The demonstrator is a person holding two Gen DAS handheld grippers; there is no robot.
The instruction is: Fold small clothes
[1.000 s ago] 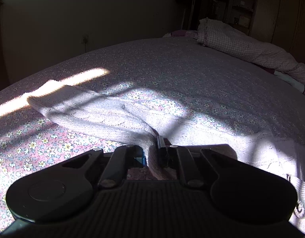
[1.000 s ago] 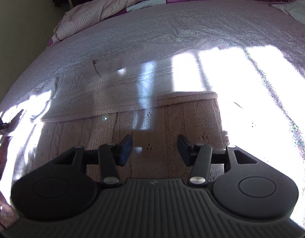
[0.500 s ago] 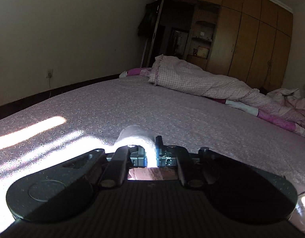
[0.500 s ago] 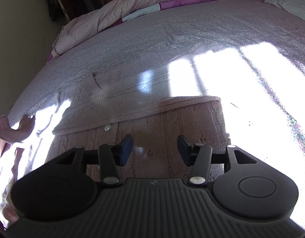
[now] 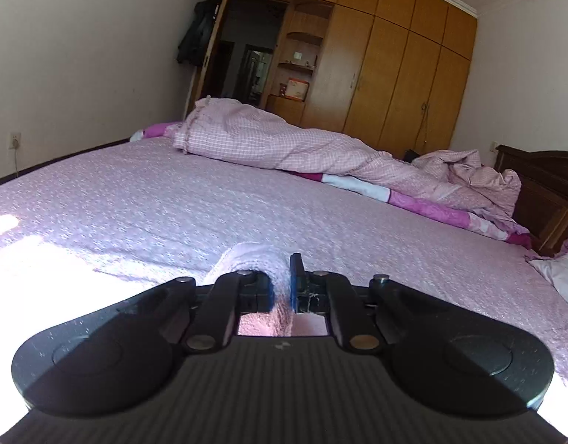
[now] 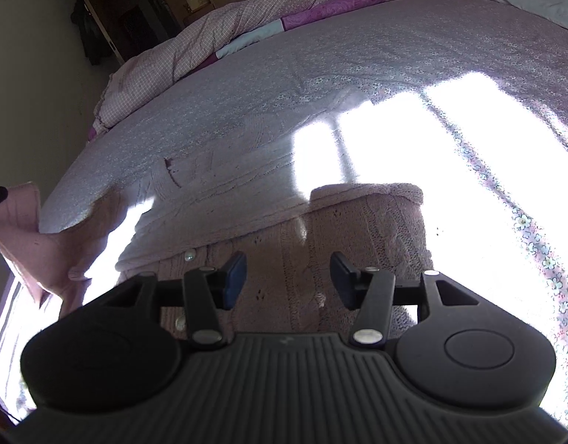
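Observation:
A pale pink knit sweater lies flat on the flowered bedspread, one side folded over its body. My left gripper is shut on the sweater's sleeve and holds it raised above the bed. That lifted sleeve hangs at the left edge of the right wrist view. My right gripper is open and empty, hovering just above the folded part of the sweater.
A rumpled pink checked quilt lies along the far side of the bed. A wooden wardrobe stands behind it. A dark headboard and a pillow are at the right. Bright sun patches cross the bedspread.
My left gripper has lifted the sleeve up off the bed and tilted upward toward the room. My right gripper has stayed open above the folded part, shifting only slightly.

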